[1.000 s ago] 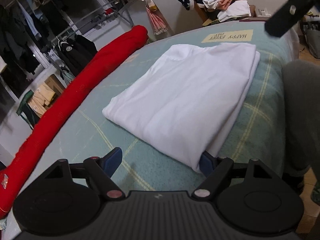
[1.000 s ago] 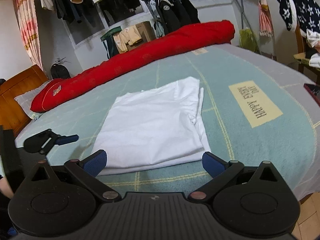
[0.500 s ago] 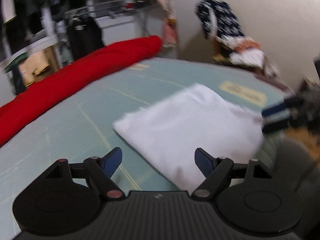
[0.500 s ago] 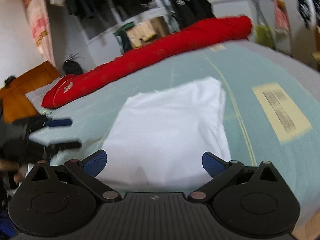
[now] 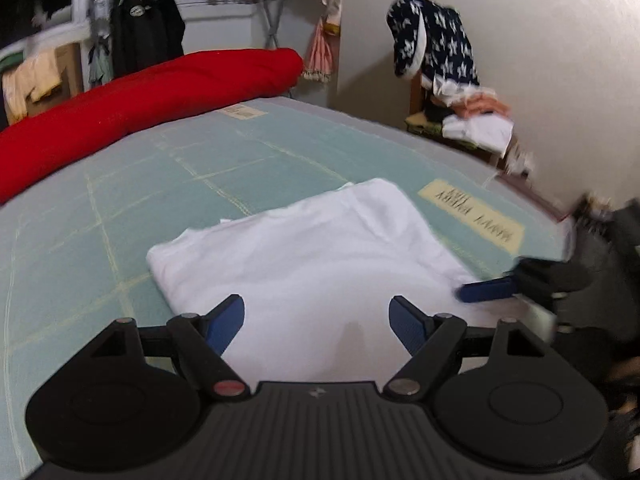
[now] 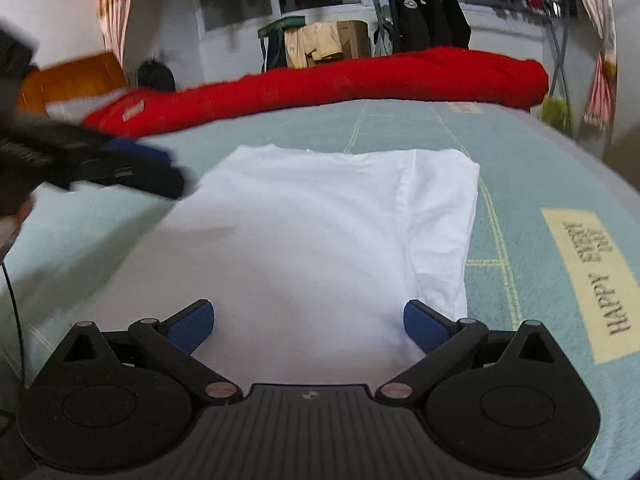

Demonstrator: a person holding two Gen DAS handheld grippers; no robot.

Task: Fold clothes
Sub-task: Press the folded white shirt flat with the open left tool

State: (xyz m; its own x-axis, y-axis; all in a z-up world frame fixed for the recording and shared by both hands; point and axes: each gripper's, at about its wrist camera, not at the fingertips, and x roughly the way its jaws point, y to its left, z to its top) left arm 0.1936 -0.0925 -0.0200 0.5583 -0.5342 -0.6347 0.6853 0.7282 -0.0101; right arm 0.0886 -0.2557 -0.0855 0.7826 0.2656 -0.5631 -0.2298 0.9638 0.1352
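Note:
A folded white garment (image 5: 312,264) lies flat on the pale green bedcover (image 5: 120,208). My left gripper (image 5: 318,322) hovers over its near edge, jaws wide open, with only cloth below and nothing pinched. In the right wrist view the same garment (image 6: 320,232) fills the middle, and my right gripper (image 6: 308,324) stands open over its near edge. A folded sleeve seam runs down the garment's right side. Each gripper shows in the other's view: the right gripper (image 5: 500,284) at the garment's right corner, the left gripper (image 6: 152,164), blurred, at its far left corner.
A long red bolster (image 6: 340,80) lies along the far side of the bed. A yellow printed label (image 6: 588,276) sits on the cover right of the garment. A chair piled with clothes (image 5: 460,112) stands by the wall. A clothes rack (image 6: 424,20) and a wooden headboard (image 6: 68,80) stand beyond.
Both grippers swung round and closed in on the garment: the left now sits over its edge instead of beside it, and the right has dropped closer. Both jaws stay equally wide.

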